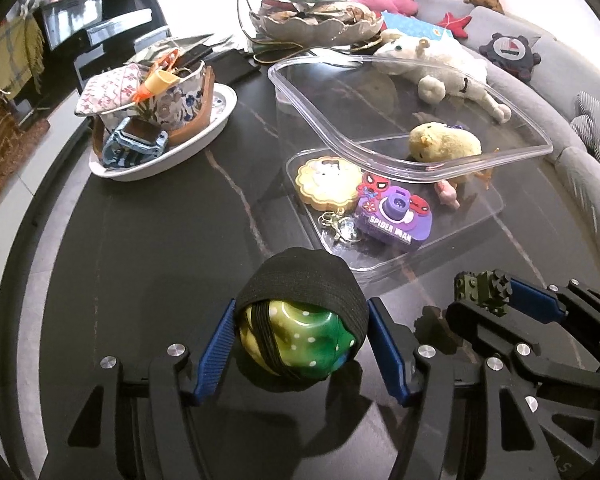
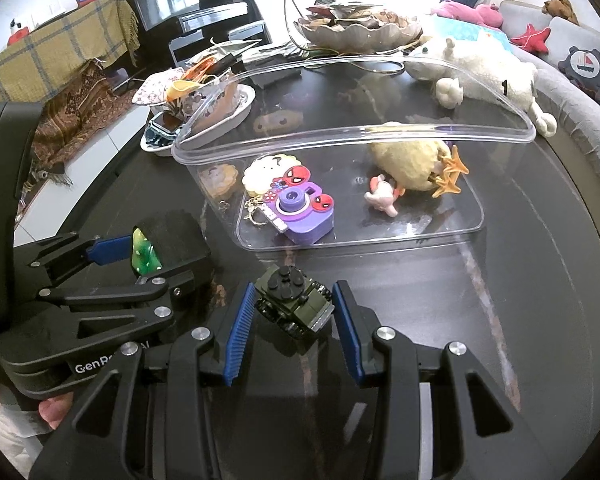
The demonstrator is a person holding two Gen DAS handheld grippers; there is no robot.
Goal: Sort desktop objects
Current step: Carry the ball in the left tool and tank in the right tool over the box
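Observation:
My left gripper [image 1: 302,330] is shut on a green-yellow dotted ball wrapped in a black elastic band [image 1: 300,320], low over the dark table; it also shows in the right wrist view [image 2: 156,248]. My right gripper [image 2: 294,312] is shut on a small green brick tank [image 2: 294,302], seen from the left wrist too [image 1: 486,292]. Just ahead stands a clear plastic bin [image 2: 380,136] holding a purple Spider-Man toy camera [image 2: 300,210], a cookie-shaped charm [image 1: 326,180], a yellow plush chick [image 1: 444,142] and a small pink figure [image 2: 382,194].
A white oval dish [image 1: 204,136] piled with pouches and a blue watch sits at the left back. A white plush sheep [image 1: 444,64] lies behind the bin, a scalloped bowl [image 1: 316,24] farther back. A grey sofa [image 1: 572,80] runs along the right.

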